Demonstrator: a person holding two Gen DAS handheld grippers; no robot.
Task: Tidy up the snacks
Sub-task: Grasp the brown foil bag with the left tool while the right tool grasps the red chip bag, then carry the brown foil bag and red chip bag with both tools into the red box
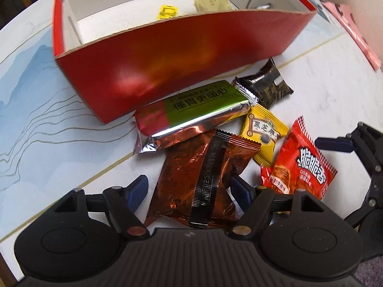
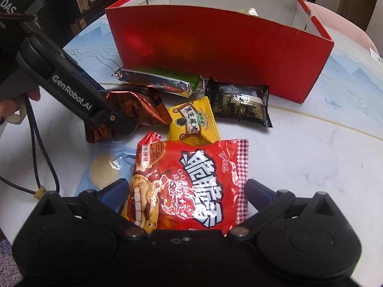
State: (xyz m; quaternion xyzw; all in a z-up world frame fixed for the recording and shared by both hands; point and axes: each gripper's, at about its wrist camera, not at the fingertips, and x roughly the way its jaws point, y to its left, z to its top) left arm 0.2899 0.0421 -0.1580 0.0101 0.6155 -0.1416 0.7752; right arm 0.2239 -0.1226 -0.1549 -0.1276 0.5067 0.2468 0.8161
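Red box (image 1: 167,71) wall blocks far side; marble tabletop (image 2: 299,162) right free.

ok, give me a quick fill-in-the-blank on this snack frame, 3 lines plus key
1. The left gripper straddles the ____-coloured foil packet.
2. The right gripper has the ____ packet between its fingers.
3. The yellow packet lies ____ the red box, on the table.
4. The black packet lies just in ____ of the box.

Missing words: copper; red; outside; front
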